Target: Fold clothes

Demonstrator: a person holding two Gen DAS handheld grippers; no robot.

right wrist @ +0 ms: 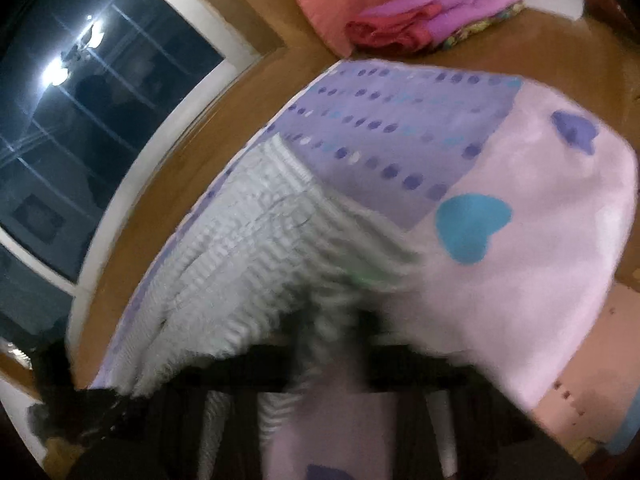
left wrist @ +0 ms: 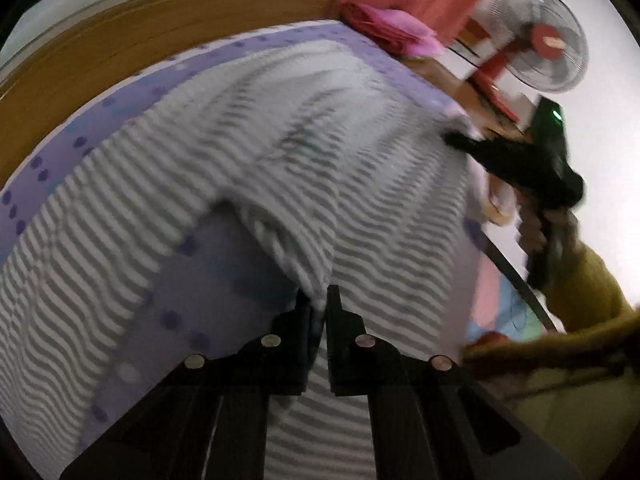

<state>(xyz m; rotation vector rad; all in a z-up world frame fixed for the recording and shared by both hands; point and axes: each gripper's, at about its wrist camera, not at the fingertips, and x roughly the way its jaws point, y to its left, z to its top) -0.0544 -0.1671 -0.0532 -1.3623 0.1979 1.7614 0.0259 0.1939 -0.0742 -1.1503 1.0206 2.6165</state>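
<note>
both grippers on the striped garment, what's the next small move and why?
Probably carry both pinched edges together across the striped garment to lay a fold. The left gripper is shut on a bunched edge, and the right gripper grips the far edge, though the right wrist view is too blurred to confirm. The cloth is lifted off the dotted sheet, so the fold seems underway.

Right gripper (right wrist: pixel 332 328) smeared by blur, grip perhaps on striped garment (right wrist: pixel 240 240); fan (left wrist: pixel 536 44) blurred.
</note>
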